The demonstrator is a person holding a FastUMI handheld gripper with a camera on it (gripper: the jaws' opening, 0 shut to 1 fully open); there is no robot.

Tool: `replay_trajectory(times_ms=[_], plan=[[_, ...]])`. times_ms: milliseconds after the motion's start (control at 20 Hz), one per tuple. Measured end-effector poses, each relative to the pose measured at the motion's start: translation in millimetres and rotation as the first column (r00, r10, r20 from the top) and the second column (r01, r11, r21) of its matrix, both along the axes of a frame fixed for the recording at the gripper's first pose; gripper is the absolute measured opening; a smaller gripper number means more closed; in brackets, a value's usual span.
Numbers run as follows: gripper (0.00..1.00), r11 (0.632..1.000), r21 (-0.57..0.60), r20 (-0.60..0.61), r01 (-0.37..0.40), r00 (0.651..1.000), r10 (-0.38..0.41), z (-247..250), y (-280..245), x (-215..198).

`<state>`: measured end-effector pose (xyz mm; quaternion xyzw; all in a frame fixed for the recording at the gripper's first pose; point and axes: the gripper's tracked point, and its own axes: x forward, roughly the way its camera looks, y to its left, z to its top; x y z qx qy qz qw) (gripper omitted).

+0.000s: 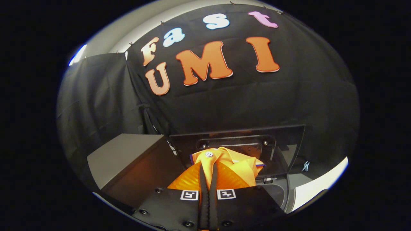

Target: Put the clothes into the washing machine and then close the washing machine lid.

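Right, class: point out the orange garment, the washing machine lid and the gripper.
orange garment [239,168]: gripper view, on its folded cloth beside the fingers.
washing machine lid [289,141]: gripper view, on its raised dark panel.
gripper [208,179]: gripper view, between the fingertips, shut on the garment.

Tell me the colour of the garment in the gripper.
Orange garment with a pale button, pinched between the gripper fingers, clearest in the gripper view.
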<state>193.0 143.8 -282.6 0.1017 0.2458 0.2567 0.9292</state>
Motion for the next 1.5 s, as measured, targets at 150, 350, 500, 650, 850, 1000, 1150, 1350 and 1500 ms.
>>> replay_trajectory(times_ms=[150,350,500,650,850,1000,1150,1350,1500], plan=[[0.08,1.0,-0.015,-0.073,-0.003,0.997,0.002,-43.5,6.5,5.4],[0.08,0.998,-0.058,-0.156,-0.032,0.987,0.022,-97.6,14.0,10.3],[0.08,0.994,-0.098,-0.189,-0.054,0.981,0.035,-124.6,16.7,12.8],[0.08,0.99,-0.124,-0.232,-0.063,0.972,0.032,-150.3,21.5,18.2],[0.08,0.986,-0.141,-0.306,-0.085,0.951,0.038,-184.9,28.3,4.9],[0.08,0.976,-0.179,-0.355,-0.127,0.933,0.057,-215.6,32.2,-9.6],[0.08,0.963,-0.206,-0.42,-0.174,0.905,0.073,-245.4,43.8,-18.6],[0.08,0.941,-0.262,-0.514,-0.215,0.856,0.052,-276.6,39.8,-31.5],[0.08,0.935,-0.29,-0.563,-0.202,0.826,0.004,-291.7,36.4,-30.9]])
